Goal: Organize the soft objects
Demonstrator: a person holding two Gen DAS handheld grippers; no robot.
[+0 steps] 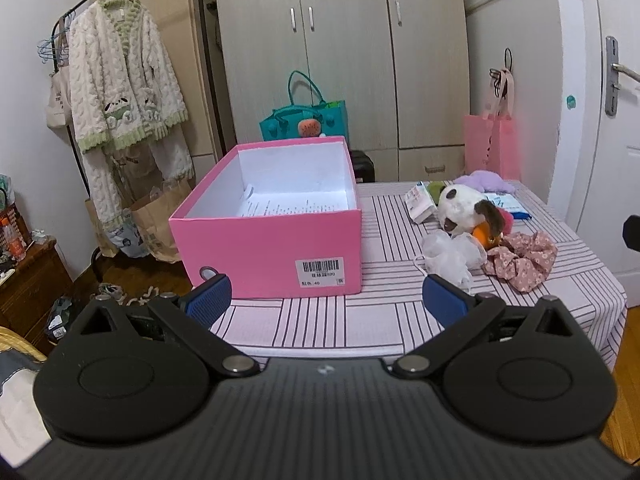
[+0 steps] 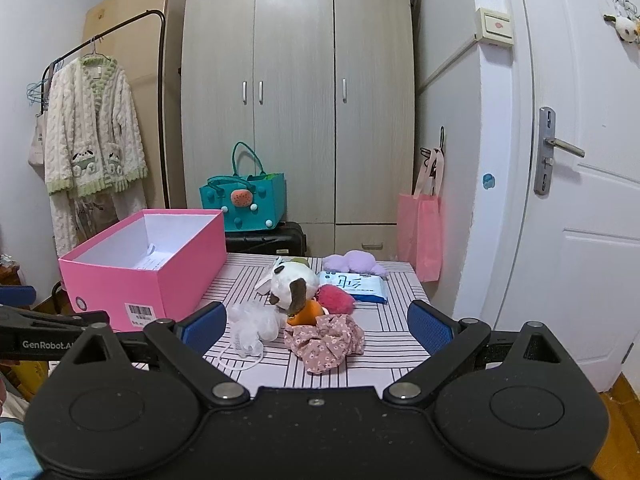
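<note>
Through my left wrist camera, my left tongs (image 1: 326, 300) stand wide apart with nothing between them, held over the near edge of the striped tablecloth (image 1: 320, 320). The pink box (image 1: 272, 252) sits just ahead and to the left, open on top, with only a printed sheet lying on its floor. To its right lies the pile I am to sort: a white mesh puff (image 1: 450, 254), a floral scrunchie (image 1: 524, 258), a white and brown plush dog (image 1: 464, 206) lying over something orange, a purple plush (image 1: 486, 182) behind it, and a couple of flat tissue packs (image 1: 420, 204).

Through the right wrist camera, my right tongs (image 2: 318, 326) are also spread open and empty, aimed straight at the pile. The scrunchie (image 2: 326, 342) is nearest, touching the orange piece (image 2: 308, 312); the puff (image 2: 254, 326) lies just left of it, with a thin white loop trailing toward me. A fuzzy pink pom (image 2: 336, 298) rests against the dog (image 2: 286, 284).

I judge all of this to be light and squashy, with nothing breakable. The scrunchie should bunch safely if I pinch its thick gathered rim. The puff will compress a lot, so I would bite deep into its middle, not the loop. The dog is bulkier; its ear or neck looks the best hold, though it may drag its neighbours along.
</note>
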